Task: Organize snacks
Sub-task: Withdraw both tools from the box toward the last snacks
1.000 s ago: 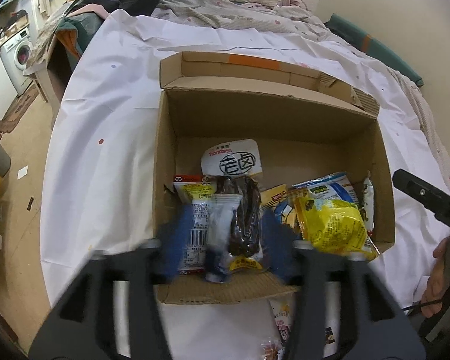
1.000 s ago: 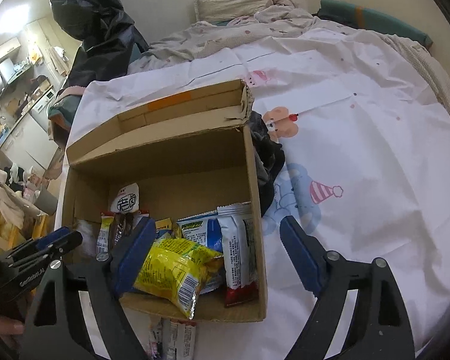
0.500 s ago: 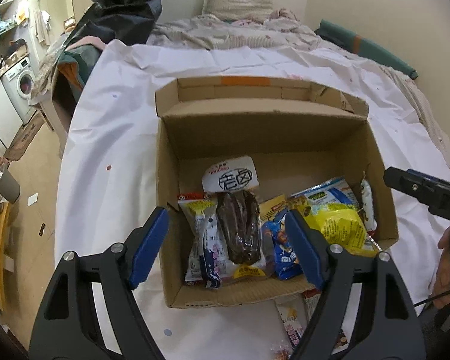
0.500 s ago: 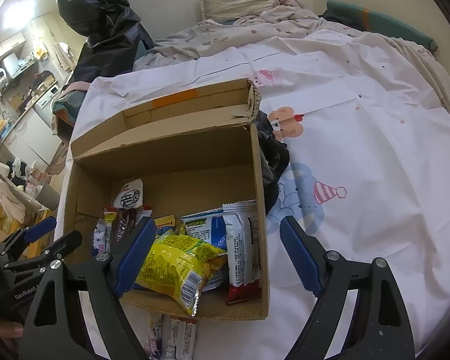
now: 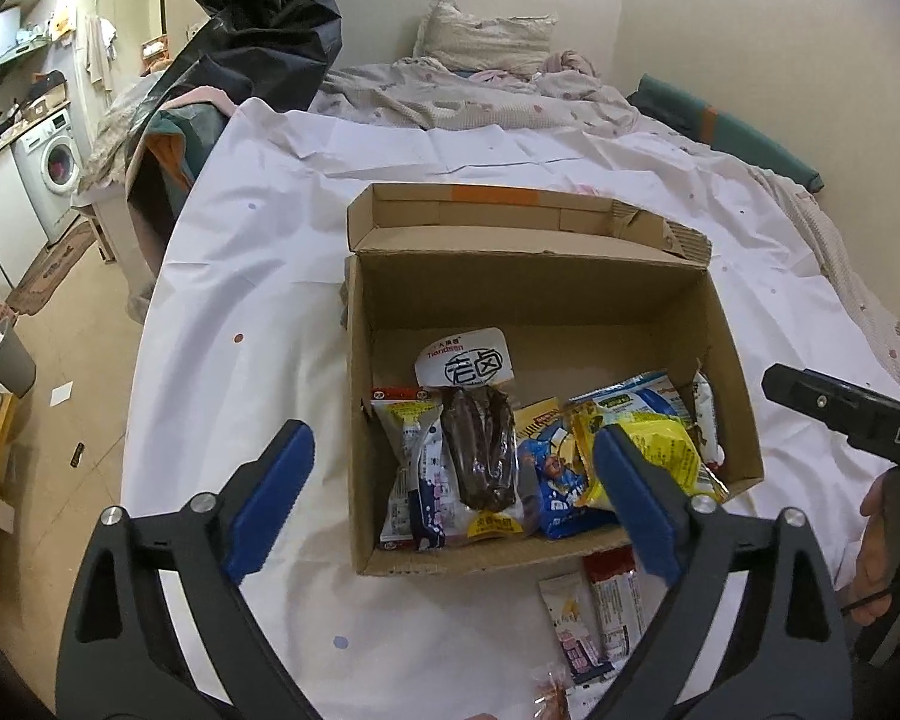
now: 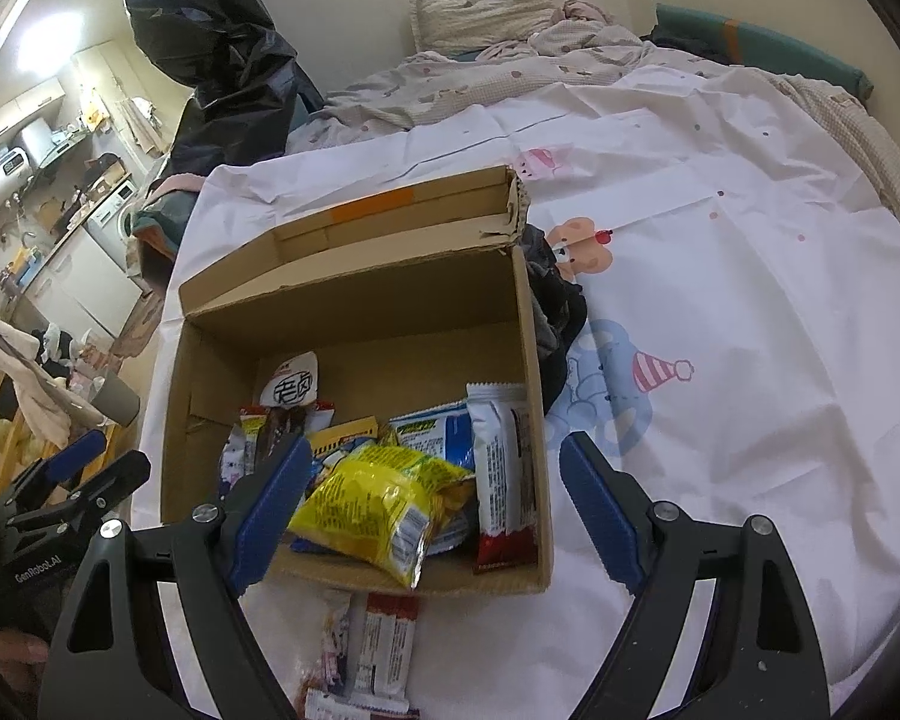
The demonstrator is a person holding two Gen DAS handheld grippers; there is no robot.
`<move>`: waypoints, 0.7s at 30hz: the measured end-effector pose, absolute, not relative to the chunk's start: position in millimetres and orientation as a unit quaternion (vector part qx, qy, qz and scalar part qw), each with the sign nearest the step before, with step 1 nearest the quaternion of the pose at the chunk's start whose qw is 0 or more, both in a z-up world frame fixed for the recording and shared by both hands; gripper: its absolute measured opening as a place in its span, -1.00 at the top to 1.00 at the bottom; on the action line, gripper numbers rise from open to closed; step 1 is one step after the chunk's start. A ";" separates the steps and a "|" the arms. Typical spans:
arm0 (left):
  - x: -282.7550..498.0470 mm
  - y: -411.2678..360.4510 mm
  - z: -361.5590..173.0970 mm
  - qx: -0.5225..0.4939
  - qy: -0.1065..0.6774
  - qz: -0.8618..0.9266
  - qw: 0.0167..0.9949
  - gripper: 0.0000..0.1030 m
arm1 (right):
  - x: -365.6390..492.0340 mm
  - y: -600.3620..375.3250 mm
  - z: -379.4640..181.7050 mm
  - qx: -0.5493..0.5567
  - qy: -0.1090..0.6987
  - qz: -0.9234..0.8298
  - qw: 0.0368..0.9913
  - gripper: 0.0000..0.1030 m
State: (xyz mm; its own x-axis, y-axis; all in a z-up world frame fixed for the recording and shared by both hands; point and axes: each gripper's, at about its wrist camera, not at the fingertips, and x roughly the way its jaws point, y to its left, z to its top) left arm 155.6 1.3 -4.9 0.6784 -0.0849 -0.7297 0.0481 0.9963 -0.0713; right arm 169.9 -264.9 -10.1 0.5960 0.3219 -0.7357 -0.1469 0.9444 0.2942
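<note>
An open cardboard box (image 5: 546, 276) (image 6: 354, 300) stands on the white sheet and holds several snack packs: a dark brown pack (image 5: 480, 456), a white-and-blue pack (image 5: 417, 480), a blue pack (image 5: 555, 480), a yellow bag (image 5: 672, 450) (image 6: 384, 504) and a white bar (image 6: 501, 468). Loose snack packs (image 5: 594, 618) (image 6: 372, 648) lie on the sheet in front of the box. My left gripper (image 5: 450, 498) is open and empty, above the box's front left. My right gripper (image 6: 432, 507) is open and empty, above the box's front right corner.
The box sits on a bed with a white printed sheet (image 6: 720, 312). A pillow (image 5: 486, 36) and rumpled quilt lie at the far end. A dark cloth (image 6: 555, 312) lies against the box's right side. A black bag (image 5: 252, 30) hangs at the left; the floor drops off beyond the bed's left edge.
My left gripper has let go of the dark brown pack and white-and-blue pack into the box, opened wide and pulled back and up. The right gripper has barely moved.
</note>
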 end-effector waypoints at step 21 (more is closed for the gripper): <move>109.1 9.3 -16.2 -0.049 0.453 -0.035 0.889 -0.80 | 115.8 -251.7 -22.2 0.122 0.467 0.172 0.859 -0.70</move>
State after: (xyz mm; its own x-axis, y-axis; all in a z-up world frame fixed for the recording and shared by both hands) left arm 109.1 9.4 -16.2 0.5867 -0.1077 -0.8026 0.0183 0.9926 -0.1198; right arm 115.8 -251.7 -22.2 0.5052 0.4096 -0.7596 -0.1823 0.9110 0.3699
